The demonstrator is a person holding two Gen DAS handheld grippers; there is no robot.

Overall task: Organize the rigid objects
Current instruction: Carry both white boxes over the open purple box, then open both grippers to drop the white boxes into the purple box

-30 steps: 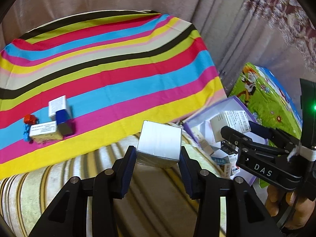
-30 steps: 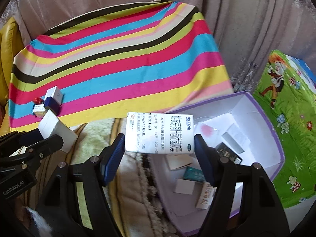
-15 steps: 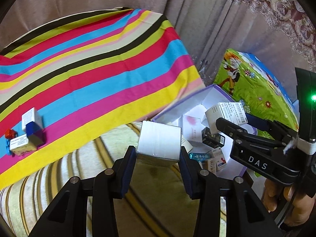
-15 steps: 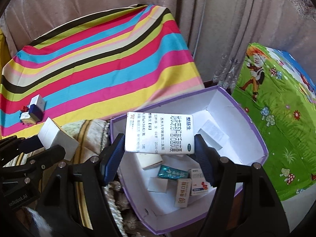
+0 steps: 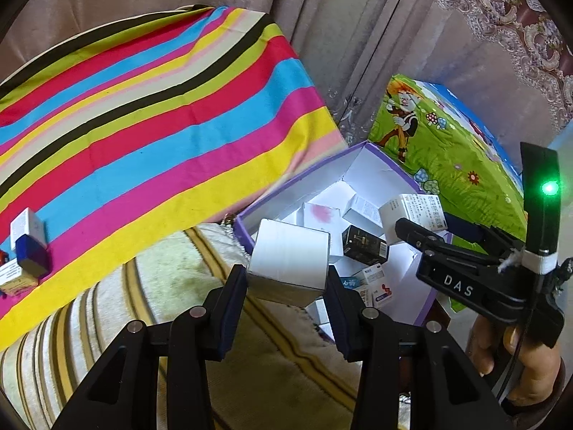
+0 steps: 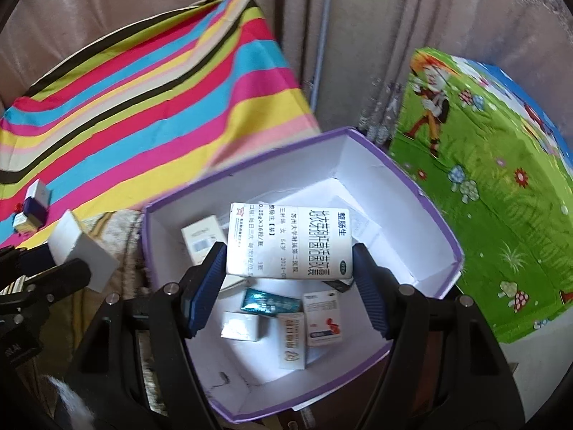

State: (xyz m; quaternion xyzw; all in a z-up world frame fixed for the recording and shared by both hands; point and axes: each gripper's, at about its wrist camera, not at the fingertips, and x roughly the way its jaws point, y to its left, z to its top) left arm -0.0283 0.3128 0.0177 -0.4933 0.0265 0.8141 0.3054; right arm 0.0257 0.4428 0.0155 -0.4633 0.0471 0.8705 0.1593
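Holding a plain white box (image 5: 289, 258) tight between its jaws, the left gripper (image 5: 286, 286) hangs over the near edge of the purple box (image 5: 422, 308), right above its corner; the white box is up in the air and touches nothing but the two dark pads; the same white box shows at the left side of the right wrist view (image 6: 80, 251), beside the purple box (image 6: 444, 236) and not inside it; the right gripper (image 6: 289, 272) has its jaws clamped on a white medicine box (image 6: 290, 242) with black letters on it, and that box floats over the middle of the open purple box; from the left wrist view the medicine box (image 5: 412, 211) sticks out in front of the right gripper (image 5: 422, 229), over the far part of the purple box; a hand (image 5: 515, 369) grips the handle below it; down on the white floor of the purple box lie many small boxes; a teal packet (image 6: 270, 301), a small box with red on it (image 6: 321, 317), a black box (image 5: 363, 245) and some white ones; behind is a striped cloth (image 5: 161, 114) in many bright colours, and a few more little boxes (image 5: 27, 243) sit on it, well apart from the purple box; a green cartoon cloth (image 6: 483, 179) lies just beside the purple box on the other side.
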